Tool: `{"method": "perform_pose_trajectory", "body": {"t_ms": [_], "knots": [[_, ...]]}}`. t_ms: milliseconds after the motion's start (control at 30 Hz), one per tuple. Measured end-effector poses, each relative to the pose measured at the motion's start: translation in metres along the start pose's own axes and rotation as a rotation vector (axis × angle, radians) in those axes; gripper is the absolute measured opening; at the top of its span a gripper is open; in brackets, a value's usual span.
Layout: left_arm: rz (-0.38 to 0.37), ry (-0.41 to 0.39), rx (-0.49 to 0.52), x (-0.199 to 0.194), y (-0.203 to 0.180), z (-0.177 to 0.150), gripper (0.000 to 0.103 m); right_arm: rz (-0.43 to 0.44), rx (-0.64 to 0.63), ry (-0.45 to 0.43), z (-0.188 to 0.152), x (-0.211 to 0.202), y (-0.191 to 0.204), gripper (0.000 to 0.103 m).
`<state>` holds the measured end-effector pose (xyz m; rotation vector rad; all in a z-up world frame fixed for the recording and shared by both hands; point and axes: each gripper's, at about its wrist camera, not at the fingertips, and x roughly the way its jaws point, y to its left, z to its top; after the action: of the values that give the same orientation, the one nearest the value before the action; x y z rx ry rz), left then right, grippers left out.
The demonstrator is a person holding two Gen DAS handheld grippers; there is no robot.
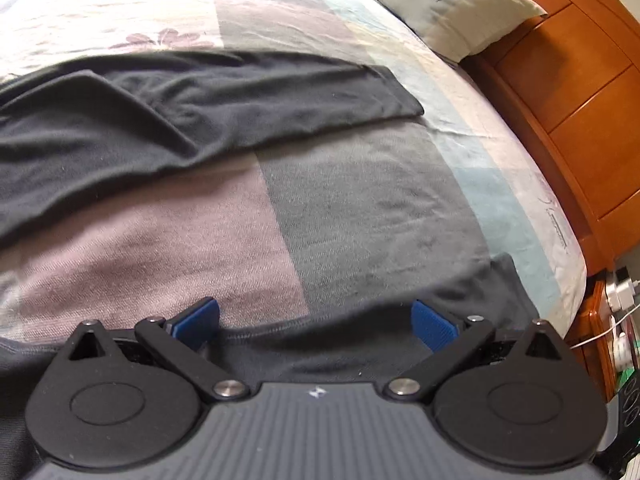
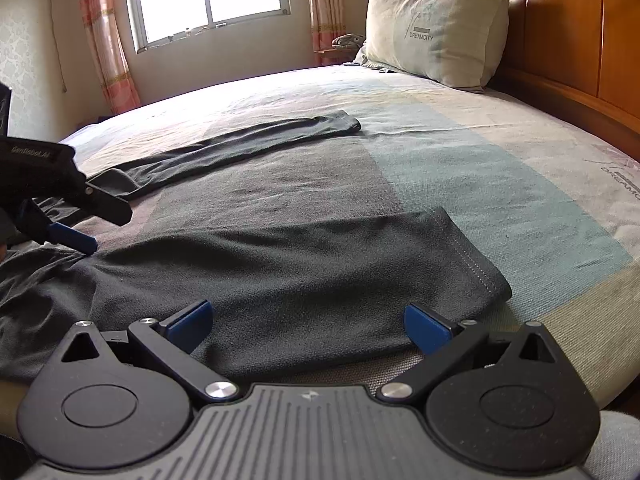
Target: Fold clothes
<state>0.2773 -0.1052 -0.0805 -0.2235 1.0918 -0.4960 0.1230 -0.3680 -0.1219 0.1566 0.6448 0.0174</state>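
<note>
Dark grey trousers lie spread on the bed sheet (image 2: pixel 460 168). Their far leg (image 2: pixel 240 148) stretches toward the pillow, and the near leg (image 2: pixel 288 272) lies flat with its stitched hem at the right. My right gripper (image 2: pixel 307 326) stands open just above the near leg, blue pads wide apart with nothing between them. In the left wrist view my left gripper (image 1: pixel 316 322) is also open, over the near leg's edge (image 1: pixel 360 348), with the far leg (image 1: pixel 200 108) ahead. From the right wrist view the left gripper (image 2: pixel 110 230) hovers near the crotch area, one blue pad touching the cloth.
A pillow (image 2: pixel 432 32) leans on the wooden headboard (image 2: pixel 568 40) at the far right. A window (image 2: pixel 208 0) with curtains is behind the bed. A wooden nightstand (image 1: pixel 600 328) with a white charger and cable stands beside the bed's right edge.
</note>
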Motion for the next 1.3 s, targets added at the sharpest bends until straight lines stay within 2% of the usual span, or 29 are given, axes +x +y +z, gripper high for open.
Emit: {"method": "perform_pose_trajectory", "body": {"t_ms": [100, 200, 233, 333, 400, 467, 667, 767, 900, 967, 1033, 1133, 1233, 1300], "knots": [[-0.045, -0.016, 0.010, -0.023, -0.008, -0.002, 0.102, -0.003, -0.004, 0.000, 0.000, 0.000, 0.001, 0.103], [-0.082, 0.014, 0.021, -0.035, -0.012, -0.014, 0.102, -0.014, -0.017, 0.000, -0.001, 0.001, 0.004, 0.103], [-0.066, 0.030, 0.025, -0.031, -0.011, -0.017, 0.102, -0.018, -0.021, 0.001, -0.001, 0.001, 0.004, 0.103], [0.054, 0.061, 0.034, -0.011, 0.004, -0.016, 0.102, -0.026, -0.031, 0.003, -0.001, 0.002, 0.006, 0.103], [0.107, 0.055, 0.039, -0.006, 0.011, -0.010, 0.101, -0.039, -0.047, 0.007, -0.001, 0.004, 0.009, 0.103], [0.120, 0.049, 0.027, -0.017, 0.009, 0.002, 0.101, -0.056, -0.067, 0.009, -0.002, 0.005, 0.013, 0.103], [0.079, -0.033, 0.157, -0.093, -0.003, -0.008, 0.102, -0.077, -0.081, 0.019, 0.006, 0.000, 0.020, 0.103], [0.120, -0.026, 0.153, -0.110, 0.017, -0.035, 0.102, 0.004, -0.116, -0.008, 0.018, -0.020, 0.043, 0.103], [0.320, -0.015, 0.142, -0.115, 0.059, -0.075, 0.102, 0.239, -0.218, 0.008, 0.024, -0.038, 0.097, 0.103], [0.371, -0.012, 0.103, -0.120, 0.084, -0.092, 0.102, 0.348, -0.269, 0.054, 0.021, -0.037, 0.127, 0.103], [0.397, -0.011, 0.065, -0.125, 0.107, -0.106, 0.102, 0.360, -0.306, 0.102, 0.014, -0.025, 0.151, 0.103], [0.440, -0.007, 0.016, -0.132, 0.134, -0.126, 0.102, 0.313, -0.287, 0.226, -0.001, 0.003, 0.172, 0.103], [0.423, -0.031, 0.023, -0.145, 0.145, -0.145, 0.102, 0.308, -0.306, 0.270, -0.009, -0.003, 0.183, 0.103], [0.410, -0.031, 0.018, -0.151, 0.149, -0.150, 0.102, 0.373, -0.320, 0.321, -0.009, -0.010, 0.185, 0.103]]}}
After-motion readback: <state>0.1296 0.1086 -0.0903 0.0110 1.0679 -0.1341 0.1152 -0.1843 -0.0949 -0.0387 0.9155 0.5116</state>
